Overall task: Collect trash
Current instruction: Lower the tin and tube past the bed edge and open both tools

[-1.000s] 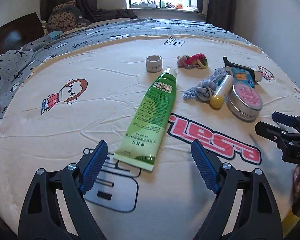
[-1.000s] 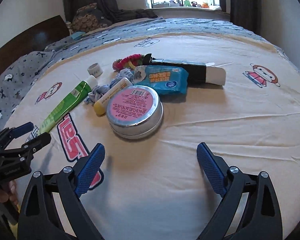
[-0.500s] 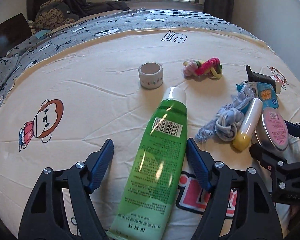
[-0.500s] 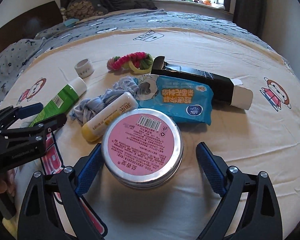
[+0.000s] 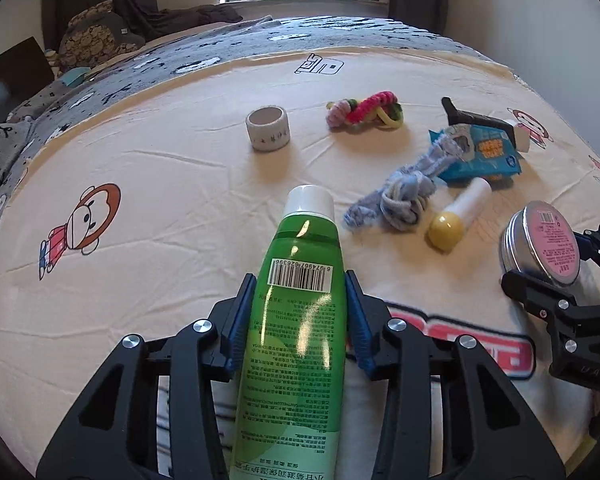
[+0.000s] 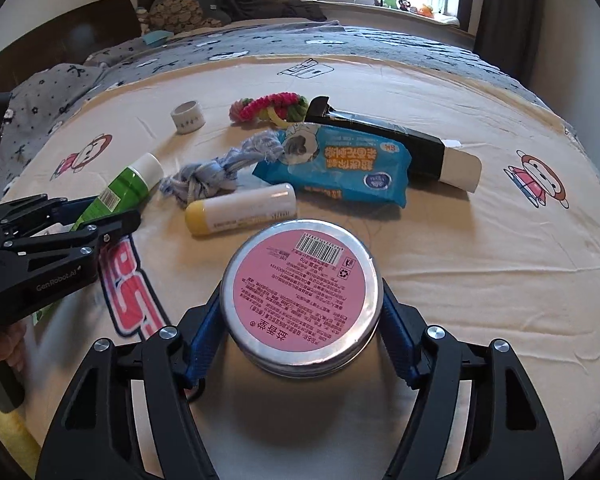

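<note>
My left gripper (image 5: 300, 300) is shut on a green tube (image 5: 296, 336) with a white cap, its blue pads pressing both sides just below the barcode. My right gripper (image 6: 300, 304) is shut on a round metal tin (image 6: 300, 292) with a pink label. The tin also shows in the left wrist view (image 5: 540, 244), and the tube in the right wrist view (image 6: 120, 192). A yellow-capped white stick (image 6: 240, 208), a blue wipes packet (image 6: 340, 168), a black and white box (image 6: 400, 140), a blue knotted rope (image 6: 204, 176), a colourful rope toy (image 6: 272, 106) and a tape roll (image 6: 187, 117) lie on the cream sheet.
The items lie on a bed with a cream cartoon-print sheet (image 5: 140, 184) over a grey blanket (image 5: 100, 80). A dark headboard (image 6: 60, 36) is at the left, pillows and a window sill beyond. Walls stand close on the right.
Both grippers moved forward and closed: the left onto the green tube, the right onto the pink-labelled tin. Both were open around these items half a second ago.
</note>
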Tool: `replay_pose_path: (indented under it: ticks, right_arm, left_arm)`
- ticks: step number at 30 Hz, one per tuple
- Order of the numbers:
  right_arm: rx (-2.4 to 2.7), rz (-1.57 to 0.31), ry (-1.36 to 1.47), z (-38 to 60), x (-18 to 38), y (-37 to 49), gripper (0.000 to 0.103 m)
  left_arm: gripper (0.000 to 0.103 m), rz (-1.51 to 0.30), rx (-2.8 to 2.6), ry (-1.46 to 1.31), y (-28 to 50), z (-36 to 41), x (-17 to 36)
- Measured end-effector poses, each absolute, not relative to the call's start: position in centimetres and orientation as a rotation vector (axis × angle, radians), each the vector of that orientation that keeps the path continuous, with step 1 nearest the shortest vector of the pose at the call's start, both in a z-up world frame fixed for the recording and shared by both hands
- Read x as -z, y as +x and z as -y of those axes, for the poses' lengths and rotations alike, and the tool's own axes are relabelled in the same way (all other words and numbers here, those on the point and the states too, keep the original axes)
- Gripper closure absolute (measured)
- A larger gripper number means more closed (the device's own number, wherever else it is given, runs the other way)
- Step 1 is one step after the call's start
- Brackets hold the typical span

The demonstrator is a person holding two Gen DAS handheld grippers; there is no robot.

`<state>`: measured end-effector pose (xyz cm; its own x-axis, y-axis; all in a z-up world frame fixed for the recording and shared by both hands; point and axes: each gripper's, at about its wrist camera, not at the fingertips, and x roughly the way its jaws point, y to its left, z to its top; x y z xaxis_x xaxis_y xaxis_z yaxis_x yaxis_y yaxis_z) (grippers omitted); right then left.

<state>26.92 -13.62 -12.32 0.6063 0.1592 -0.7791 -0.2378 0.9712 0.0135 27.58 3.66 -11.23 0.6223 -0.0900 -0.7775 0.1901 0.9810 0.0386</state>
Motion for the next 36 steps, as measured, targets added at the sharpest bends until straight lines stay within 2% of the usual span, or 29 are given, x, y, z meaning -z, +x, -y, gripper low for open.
replay_pose_path:
  ticks: [22,28,36]
  right_arm:
    - [-0.294,-0.783,-0.062,20.6,10.6,8.7,0.032]
    - [-0.322,-0.835,-0.044,21.1,12.5,4.8,0.032]
    - [-0.336,-0.948,-0.030,20.9,16.4,2.2,0.032]
  left_arm:
    - [0.063,-0.735,0.346,0.164,5.4,3.0,9.8]
    - [0.063,-0.782,0.428,0.159,0.7,4.5,10.9]
    - [0.062,-0.927,0.478,0.145,-1.9,5.0,15.4]
